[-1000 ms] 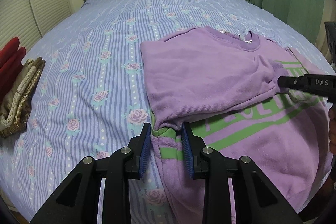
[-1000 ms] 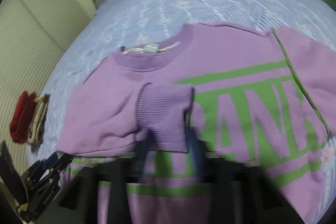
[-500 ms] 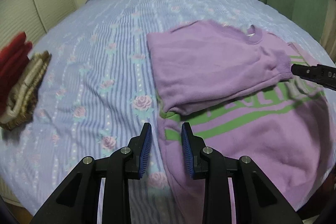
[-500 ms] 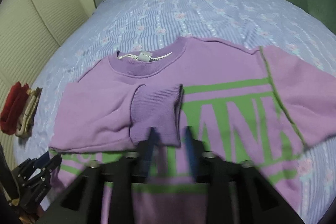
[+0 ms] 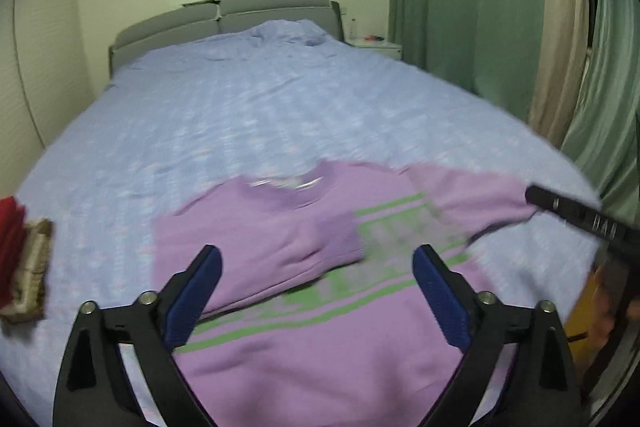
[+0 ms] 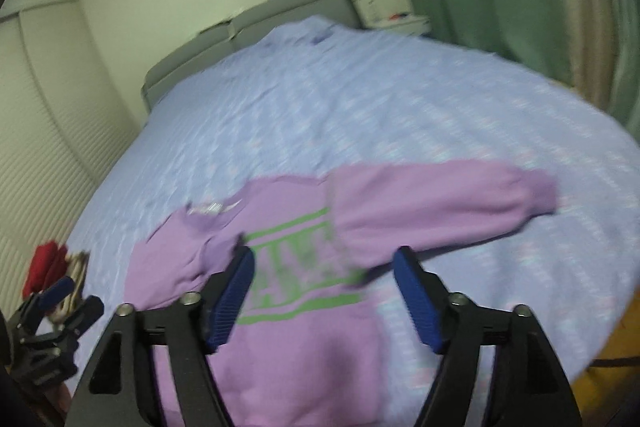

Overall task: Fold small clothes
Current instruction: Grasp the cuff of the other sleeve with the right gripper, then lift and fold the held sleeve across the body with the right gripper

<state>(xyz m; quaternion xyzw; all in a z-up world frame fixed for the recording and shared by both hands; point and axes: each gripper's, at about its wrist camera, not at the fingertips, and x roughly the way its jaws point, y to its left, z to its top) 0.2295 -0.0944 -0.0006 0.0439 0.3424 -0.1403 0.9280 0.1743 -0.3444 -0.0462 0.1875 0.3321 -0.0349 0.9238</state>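
Note:
A purple sweatshirt (image 5: 320,347) with green lettering lies face up on the bed; it also shows in the right wrist view (image 6: 288,347). Its left sleeve (image 5: 260,247) is folded across the chest. Its right sleeve (image 6: 440,203) lies stretched out to the right. My left gripper (image 5: 316,259) is open and empty, held above the sweatshirt's lower chest. My right gripper (image 6: 324,263) is open and empty, above the lettering. Both views are motion-blurred.
The bed (image 5: 280,107) has a blue floral sheet and a grey headboard (image 5: 224,15). Folded red and beige clothes (image 5: 24,259) lie at the bed's left edge. Green curtains (image 5: 460,7) hang on the right. A nightstand (image 5: 380,47) stands beside the headboard.
Both grippers have opened wide and pulled back and up from the sweatshirt. The right gripper has let go of the left sleeve's cuff, which now lies folded on the chest.

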